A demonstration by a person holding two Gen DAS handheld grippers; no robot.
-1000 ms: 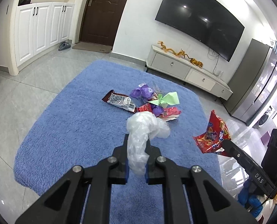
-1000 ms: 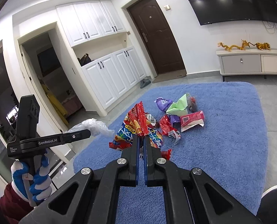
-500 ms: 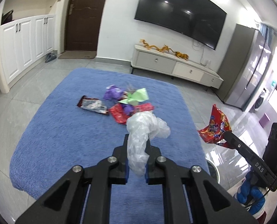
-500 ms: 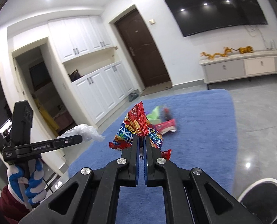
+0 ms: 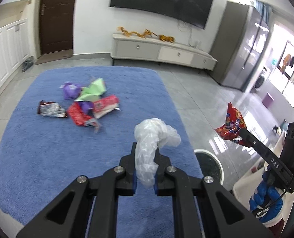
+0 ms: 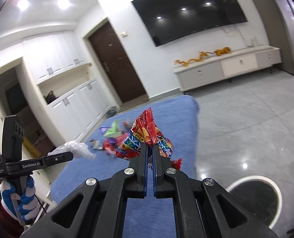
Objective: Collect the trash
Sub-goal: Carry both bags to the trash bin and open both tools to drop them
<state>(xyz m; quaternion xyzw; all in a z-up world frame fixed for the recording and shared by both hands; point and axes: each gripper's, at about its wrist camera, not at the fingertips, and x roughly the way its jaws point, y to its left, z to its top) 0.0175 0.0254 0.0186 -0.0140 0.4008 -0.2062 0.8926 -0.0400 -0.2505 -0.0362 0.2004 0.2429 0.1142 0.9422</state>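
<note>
My left gripper (image 5: 145, 148) is shut on a crumpled clear plastic bag (image 5: 153, 136) and holds it above the blue rug (image 5: 48, 148). My right gripper (image 6: 150, 146) is shut on a red snack wrapper (image 6: 147, 136), held in the air; it also shows in the left wrist view (image 5: 231, 123). A round white-rimmed trash bin (image 6: 254, 198) with a dark inside stands on the floor at the rug's right edge, also in the left wrist view (image 5: 209, 166). Several wrappers (image 5: 87, 107) lie in a pile on the rug: purple, green, red and a dark one.
A white TV cabinet (image 5: 158, 51) stands under a wall TV (image 5: 160, 2). White cupboards (image 6: 73, 107) and a brown door (image 6: 115, 67) are to the left. A grey fridge (image 5: 244, 47) stands at the right. Glossy grey floor tiles surround the rug.
Both grippers have swung to the right with their loads. The wrapper pile has shifted left in view, and the trash bin has come into view at the lower right.
</note>
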